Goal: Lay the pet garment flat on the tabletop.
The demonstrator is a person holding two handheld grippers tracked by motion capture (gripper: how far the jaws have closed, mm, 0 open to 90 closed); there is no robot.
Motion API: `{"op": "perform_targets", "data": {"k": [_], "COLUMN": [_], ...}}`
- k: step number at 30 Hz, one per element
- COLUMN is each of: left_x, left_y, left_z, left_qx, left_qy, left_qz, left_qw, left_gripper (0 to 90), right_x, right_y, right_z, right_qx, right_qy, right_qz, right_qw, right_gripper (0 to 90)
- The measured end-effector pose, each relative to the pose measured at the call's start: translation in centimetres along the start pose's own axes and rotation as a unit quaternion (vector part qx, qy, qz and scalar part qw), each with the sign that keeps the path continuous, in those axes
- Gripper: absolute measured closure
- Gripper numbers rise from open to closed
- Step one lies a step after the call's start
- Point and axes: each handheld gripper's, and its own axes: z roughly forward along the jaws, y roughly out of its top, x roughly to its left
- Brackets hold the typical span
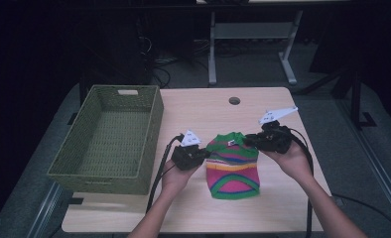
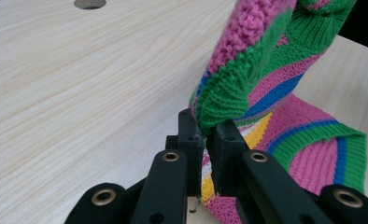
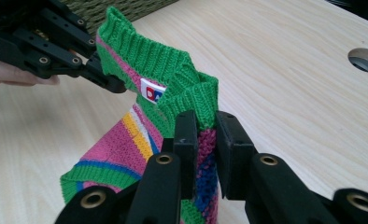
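Note:
A small striped knit sweater [image 1: 232, 166], pink with green, blue and yellow bands and a green ribbed collar, lies on the wooden table [image 1: 203, 111]. My left gripper [image 1: 206, 153] is shut on the sweater's left shoulder; in the left gripper view its jaws pinch green knit [image 2: 219, 100] lifted off the table. My right gripper [image 1: 248, 140] is shut on the right shoulder by the collar [image 3: 173, 65], and the right gripper view shows a white label [image 3: 152, 92] inside the neck. The top edge of the sweater is raised between both grippers while the hem rests on the table.
A green woven basket [image 1: 109, 139] stands empty at the table's left side, its rim [image 3: 121, 8] behind the left gripper in the right gripper view. A round cable hole [image 1: 234, 100] sits near the table's far edge. Bare wood surrounds the sweater.

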Motion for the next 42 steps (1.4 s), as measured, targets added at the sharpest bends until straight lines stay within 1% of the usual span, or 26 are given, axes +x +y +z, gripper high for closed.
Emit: {"op": "perform_targets", "data": {"k": [8, 10, 11, 14, 18, 19, 22, 25, 28, 30, 31, 34, 37, 42], "left_x": [0.5, 0.5, 0.5, 0.8, 0.9, 0.9, 1.0, 1.1, 1.2, 1.2, 1.1, 1.3, 1.2, 1.2], "left_y": [0.0, 0.0, 0.0, 0.0, -0.2, -0.2, -0.2, -0.3, -0.3, -0.3, -0.3, -0.3, -0.3, 0.0], "left_z": [0.9, 1.1, 1.2, 1.5, 1.9, 2.0, 2.2, 2.4, 2.6, 2.7, 2.8, 2.9, 3.0, 3.1], "left_qx": [0.010, 0.013, 0.010, 0.011, 0.018, 0.016, 0.020, 0.020, 0.024, 0.025, 0.021, 0.026, 0.023, 0.028], "left_qy": [0.005, 0.007, 0.007, 0.009, 0.012, 0.013, 0.015, 0.017, 0.019, 0.020, 0.020, 0.022, 0.023, 0.025], "left_qz": [-0.009, -0.010, -0.014, -0.014, -0.015, -0.018, -0.018, -0.023, -0.021, -0.021, -0.025, -0.021, -0.026, -0.022], "left_qw": [0.9999, 0.9998, 0.9998, 0.9998, 0.9996, 0.9996, 0.9995, 0.9994, 0.9993, 0.9993, 0.9993, 0.9992, 0.9991, 0.9990], "left_gripper": [83.8, 83.8, 83.9, 83.9, 83.8, 83.8, 83.8, 83.8, 83.8, 83.8, 83.8, 83.8, 83.8, 83.8], "right_x": [-0.9, -1.1, -1.1, -1.4, -1.9, -2.0, -2.2, -2.4, -2.6, -2.6, -2.7, -2.9, -2.9, -3.3], "right_y": [-0.1, -0.1, -0.1, -0.2, -0.3, -0.3, -0.4, -0.5, -0.5, -0.5, -0.6, -0.6, -0.6, -0.6], "right_z": [0.9, 1.0, 1.0, 1.3, 1.8, 1.8, 2.1, 2.2, 2.3, 2.4, 2.4, 2.6, 2.6, 2.8], "right_qx": [0.004, 0.004, 0.003, -0.002, -0.001, -0.002, -0.002, -0.004, -0.007, -0.005, -0.006, -0.006, -0.005, -0.004], "right_qy": [-0.009, -0.013, -0.013, -0.018, -0.019, -0.018, -0.019, -0.019, -0.020, -0.020, -0.020, -0.021, -0.022, -0.026], "right_qz": [0.010, 0.005, 0.006, 0.005, 0.010, 0.010, 0.014, 0.014, 0.015, 0.017, 0.020, 0.019, 0.020, 0.019], "right_qw": [0.9999, 0.9999, 0.9999, 0.9998, 0.9998, 0.9998, 0.9997, 0.9997, 0.9997, 0.9996, 0.9996, 0.9996, 0.9995, 0.9995], "right_gripper": [78.7, 78.5, 78.5, 78.5, 78.4, 78.4, 78.4, 78.4, 78.4, 78.4, 78.4, 78.4, 78.4, 78.1]}}
